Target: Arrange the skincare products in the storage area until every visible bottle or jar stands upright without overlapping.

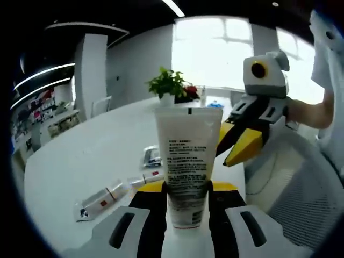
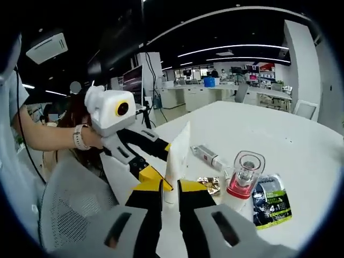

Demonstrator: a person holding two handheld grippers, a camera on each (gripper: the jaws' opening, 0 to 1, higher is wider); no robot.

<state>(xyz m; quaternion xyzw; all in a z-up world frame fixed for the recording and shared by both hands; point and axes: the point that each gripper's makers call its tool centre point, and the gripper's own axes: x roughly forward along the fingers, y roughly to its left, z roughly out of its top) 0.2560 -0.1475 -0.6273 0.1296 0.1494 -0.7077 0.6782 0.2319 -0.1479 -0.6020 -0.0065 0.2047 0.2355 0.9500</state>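
white tube (image 1: 187, 161), black print | pink-based clear bottle (image 2: 244, 181) | white table (image 1: 80, 161)

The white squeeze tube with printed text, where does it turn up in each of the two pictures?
Left gripper view: the white squeeze tube stands upright at centre, clamped between the left gripper jaws.
Right gripper view: it shows edge-on, just left of centre, above the right gripper.
Shared landmark: the round white table.

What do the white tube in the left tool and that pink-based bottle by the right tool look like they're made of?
White tube: looks like soft matte plastic, opaque, with a flat crimped top edge and printed text; the left tool is shut on it.
Pink-based bottle: looks like clear glossy plastic or glass, see-through in the upper part over a pink base; which of the two I cannot tell.
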